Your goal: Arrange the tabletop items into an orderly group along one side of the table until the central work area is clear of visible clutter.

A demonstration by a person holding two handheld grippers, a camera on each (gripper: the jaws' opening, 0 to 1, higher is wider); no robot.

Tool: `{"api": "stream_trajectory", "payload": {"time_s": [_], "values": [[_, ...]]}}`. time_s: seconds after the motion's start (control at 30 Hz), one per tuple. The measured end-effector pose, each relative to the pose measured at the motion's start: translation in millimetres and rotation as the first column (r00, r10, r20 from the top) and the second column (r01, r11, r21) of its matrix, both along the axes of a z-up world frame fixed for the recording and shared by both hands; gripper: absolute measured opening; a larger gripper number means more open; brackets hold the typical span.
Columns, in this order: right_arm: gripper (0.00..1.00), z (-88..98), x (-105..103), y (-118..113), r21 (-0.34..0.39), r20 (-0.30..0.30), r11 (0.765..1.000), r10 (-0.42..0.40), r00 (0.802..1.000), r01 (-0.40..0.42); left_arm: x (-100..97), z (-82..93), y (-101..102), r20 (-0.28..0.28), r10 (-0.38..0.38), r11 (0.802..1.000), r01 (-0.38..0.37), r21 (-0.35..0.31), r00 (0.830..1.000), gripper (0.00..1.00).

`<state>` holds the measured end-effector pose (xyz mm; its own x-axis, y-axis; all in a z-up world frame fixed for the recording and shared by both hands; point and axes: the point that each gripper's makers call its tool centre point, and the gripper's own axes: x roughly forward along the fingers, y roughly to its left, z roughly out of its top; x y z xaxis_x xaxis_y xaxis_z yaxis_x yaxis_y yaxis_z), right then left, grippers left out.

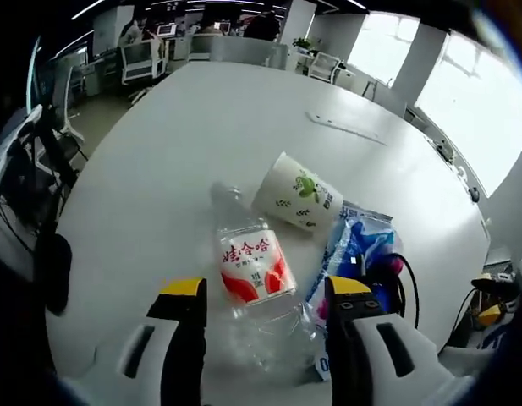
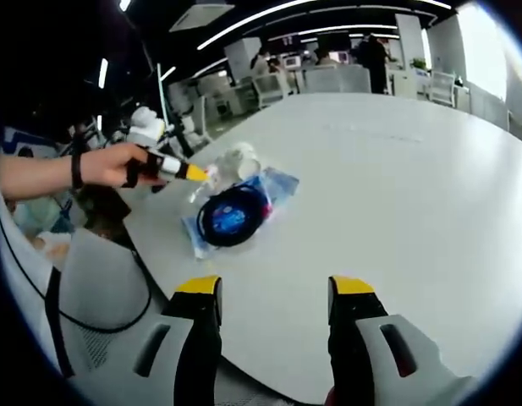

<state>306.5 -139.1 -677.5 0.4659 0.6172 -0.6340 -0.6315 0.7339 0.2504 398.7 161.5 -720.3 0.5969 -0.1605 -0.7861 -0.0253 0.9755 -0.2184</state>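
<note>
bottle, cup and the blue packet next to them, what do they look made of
The bottle looks like clear thin plastic: you see the table through it, and a glossy red-and-white label wraps it. The cup seems to be matte white paper with green print, though coated plastic is possible. The blue packet looks like shiny plastic film, crinkled and catching light.

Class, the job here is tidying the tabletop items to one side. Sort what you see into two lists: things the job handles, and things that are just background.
Job items: plastic water bottle, lying between the left gripper jaws; paper cup, on its side; blue plastic packet; black cable coil.

Background: white table; office chairs; windows.
</note>
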Motion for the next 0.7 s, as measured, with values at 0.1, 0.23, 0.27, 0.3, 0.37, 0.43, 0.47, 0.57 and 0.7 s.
{"api": "stream_trajectory", "payload": {"time_s": [0.1, 0.23, 0.27, 0.3, 0.37, 0.43, 0.47, 0.57, 0.7], "values": [[0.49, -1.3, 1.4, -0.8, 0.0, -0.003, 1.0, 0.001, 1.0, -0.001, 0.8, -11.4, 2.1, -0.045, 0.013, 1.0, -0.013, -0.001, 0.999, 0.55], [0.49, -1.2, 2.8, -1.8, 0.002, -0.004, 1.0, 0.0, 1.0, 0.0, 3.7, -17.4, 4.3, -0.065, 0.029, 1.0, -0.03, -0.004, 0.997, 0.54], [0.49, -1.3, 3.0, -2.2, 0.003, -0.005, 1.0, -0.002, 1.0, 0.002, 4.9, -18.5, 4.6, -0.069, 0.033, 0.999, -0.033, -0.004, 0.997, 0.54], [0.49, -1.6, 3.4, -2.8, 0.003, -0.005, 1.0, -0.003, 1.0, 0.003, 5.9, -19.2, 4.8, -0.072, 0.034, 0.999, -0.034, -0.004, 0.997, 0.54], [0.49, -2.4, 3.1, -3.3, 0.004, -0.009, 1.0, -0.003, 1.0, 0.003, 6.3, -20.5, 3.8, -0.084, 0.034, 0.999, -0.034, -0.001, 0.996, 0.54], [0.49, -3.4, 2.2, -3.3, 0.002, -0.012, 1.0, 0.0, 1.0, 0.0, 7.7, -22.4, 3.8, -0.095, 0.041, 0.999, -0.041, -0.005, 0.995, 0.54], [0.49, -4.0, 1.5, -3.4, 0.001, -0.014, 1.0, 0.002, 1.0, -0.002, 8.0, -23.1, 3.2, -0.103, 0.046, 0.999, -0.047, -0.012, 0.994, 0.54], [0.49, -4.7, 0.7, -4.6, 0.001, -0.018, 1.0, 0.002, 1.0, -0.002, 9.4, -24.4, 0.8, -0.122, 0.068, 0.997, -0.073, -0.038, 0.99, 0.53], [0.48, -6.4, 0.2, -7.6, -0.005, -0.024, 1.0, 0.002, 1.0, -0.002, 15.2, -26.4, -2.7, -0.144, 0.066, 0.997, -0.072, -0.037, 0.987, 0.53]]}}
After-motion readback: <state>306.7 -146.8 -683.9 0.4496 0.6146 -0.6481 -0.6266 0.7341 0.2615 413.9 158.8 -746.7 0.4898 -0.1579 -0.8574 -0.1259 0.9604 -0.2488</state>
